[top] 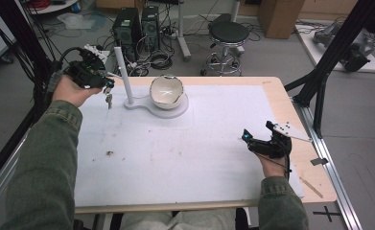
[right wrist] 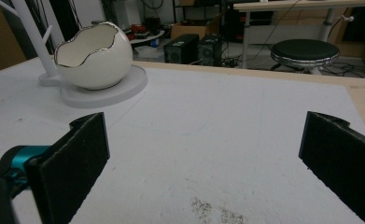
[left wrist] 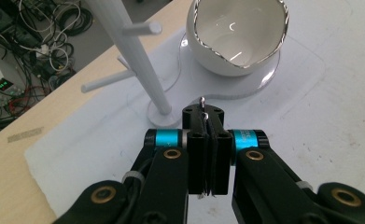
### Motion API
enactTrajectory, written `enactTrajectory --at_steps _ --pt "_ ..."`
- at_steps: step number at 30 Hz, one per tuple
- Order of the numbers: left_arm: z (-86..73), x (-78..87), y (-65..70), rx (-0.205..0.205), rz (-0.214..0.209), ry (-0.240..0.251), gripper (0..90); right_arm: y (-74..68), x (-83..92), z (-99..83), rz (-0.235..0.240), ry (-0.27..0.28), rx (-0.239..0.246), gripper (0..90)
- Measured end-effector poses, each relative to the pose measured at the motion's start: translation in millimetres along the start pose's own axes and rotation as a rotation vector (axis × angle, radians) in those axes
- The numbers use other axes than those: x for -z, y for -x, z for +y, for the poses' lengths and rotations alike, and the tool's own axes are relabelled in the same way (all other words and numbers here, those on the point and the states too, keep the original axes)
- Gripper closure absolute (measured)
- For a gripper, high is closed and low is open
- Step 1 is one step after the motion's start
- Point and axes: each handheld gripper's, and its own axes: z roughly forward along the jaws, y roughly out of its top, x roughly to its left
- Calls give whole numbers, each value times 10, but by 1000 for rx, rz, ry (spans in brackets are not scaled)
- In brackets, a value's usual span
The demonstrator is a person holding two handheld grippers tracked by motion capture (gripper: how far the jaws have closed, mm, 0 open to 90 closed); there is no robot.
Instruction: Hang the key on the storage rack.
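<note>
Cables, computer towers and a stool crowd the floor behind a wooden table (top: 290, 103) covered by a white mat (top: 199, 143). At the far side of the mat stands a white stand: a peg tree (top: 123, 76) with short side pegs joined to a round base that carries an egg-shaped bowl (top: 166, 89) with a silver rim.

Near the table's far left corner, the left gripper (top: 107, 86) is clamped shut on a small set of keys (top: 109, 99), which hang below its jaws above the mat, just beside the tree. In the left gripper view the jaws press together on a thin metal ring or key (left wrist: 202, 101), with the tree's foot and the bowl right ahead.

On the near right of the mat, the right gripper (top: 257, 136) rests with its jaws spread wide and nothing between them.

Judging from this, the pickup is done: the keys are off the mat and carried. What seems left is the placing, either hooking the ring over a peg or dropping the keys into the bowl; I cannot tell which. Neither has begun.
</note>
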Motion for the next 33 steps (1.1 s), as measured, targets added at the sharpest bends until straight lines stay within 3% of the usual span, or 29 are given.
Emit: enactTrajectory --at_steps 13,33 --pt "291 92 88 -32 22 44 881 8 13 3 1 6 -5 6" --pt "440 136 -41 13 80 114 881 16 30 -4 6 6 -12 6"
